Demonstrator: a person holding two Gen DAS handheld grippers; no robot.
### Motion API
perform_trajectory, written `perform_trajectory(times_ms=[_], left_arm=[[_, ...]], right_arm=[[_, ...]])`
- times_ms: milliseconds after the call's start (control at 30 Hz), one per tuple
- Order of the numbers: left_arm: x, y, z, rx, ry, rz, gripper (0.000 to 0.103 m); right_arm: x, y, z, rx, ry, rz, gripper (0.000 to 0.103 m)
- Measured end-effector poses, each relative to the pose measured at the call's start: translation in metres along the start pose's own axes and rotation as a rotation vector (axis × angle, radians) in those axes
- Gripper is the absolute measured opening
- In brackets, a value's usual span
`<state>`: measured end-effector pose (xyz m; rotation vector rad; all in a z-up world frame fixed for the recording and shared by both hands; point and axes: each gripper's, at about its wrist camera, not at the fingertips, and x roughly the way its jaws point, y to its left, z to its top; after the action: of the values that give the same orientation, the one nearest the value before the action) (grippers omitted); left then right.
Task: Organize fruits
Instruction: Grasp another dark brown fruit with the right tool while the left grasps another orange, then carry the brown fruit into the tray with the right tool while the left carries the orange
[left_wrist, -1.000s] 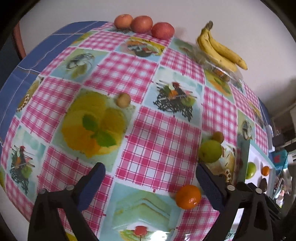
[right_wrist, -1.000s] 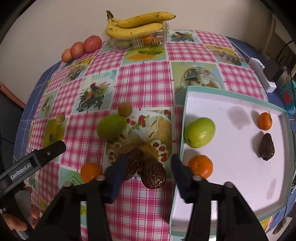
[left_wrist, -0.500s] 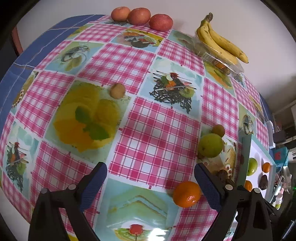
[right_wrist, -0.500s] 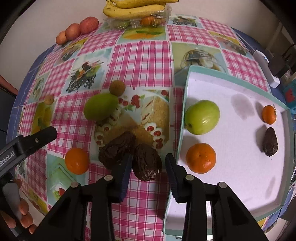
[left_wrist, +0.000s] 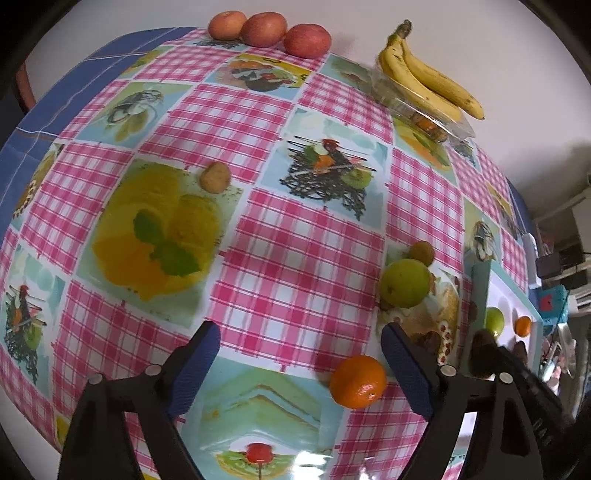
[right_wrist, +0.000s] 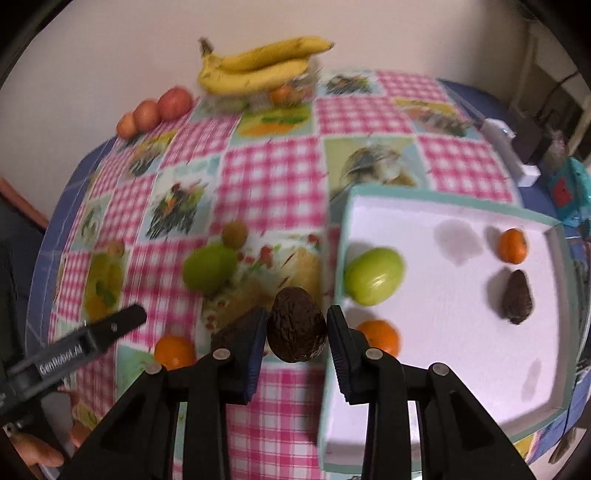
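My right gripper (right_wrist: 296, 314) is shut on a dark brown wrinkled fruit (right_wrist: 297, 328), held just above the tablecloth beside the white tray (right_wrist: 436, 369). A second dark fruit (right_wrist: 236, 326) lies half hidden behind its left finger. In the tray sit a green apple (right_wrist: 373, 275), two oranges (right_wrist: 512, 245) (right_wrist: 382, 334) and another dark fruit (right_wrist: 517, 297). My left gripper (left_wrist: 301, 354) hovers open over the cloth, with a loose orange (left_wrist: 357, 380) just inside its right finger. A green fruit (left_wrist: 405, 282) and a small brown fruit (left_wrist: 421, 252) lie farther on.
Bananas (left_wrist: 424, 85) rest on a clear plastic box at the back, with three red apples (left_wrist: 267, 27) along the wall. Another small brown fruit (left_wrist: 215, 176) lies mid-table. A white power strip (right_wrist: 506, 147) and cables sit beyond the tray. A hand (right_wrist: 40, 454) holds the left gripper.
The right gripper has shut on one of the two dark fruits and lifted it off the cloth. The left gripper stays open and has shifted only slightly.
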<state>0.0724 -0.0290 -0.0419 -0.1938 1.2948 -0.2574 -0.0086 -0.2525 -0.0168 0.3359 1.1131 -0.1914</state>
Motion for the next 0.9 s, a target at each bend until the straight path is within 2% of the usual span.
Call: perform_trajectory(times_ms=[300,433,667,900], left_arm=[[0.008,-0.020,-0.009,0.060,0.077,-0.088,0.066],[0.013,-0.029,-0.013,0.102,0.102,-0.080,0.061],[0.019,-0.037,-0.019,0.137,0.137,-0.072,0.042],[0.019,-0.037,-0.019,0.143,0.132,-0.072,0.039]], right_arm=[[0.000,-0.023,0.006,0.094,-0.007,0.013,0.035],[-0.002,-0.034,0.004,0.129,-0.013,0.019,0.035],[-0.003,-0.047,0.003,0.181,-0.018,0.026,0.035],[-0.006,-0.055,0.003,0.212,-0.029,0.032,0.035]])
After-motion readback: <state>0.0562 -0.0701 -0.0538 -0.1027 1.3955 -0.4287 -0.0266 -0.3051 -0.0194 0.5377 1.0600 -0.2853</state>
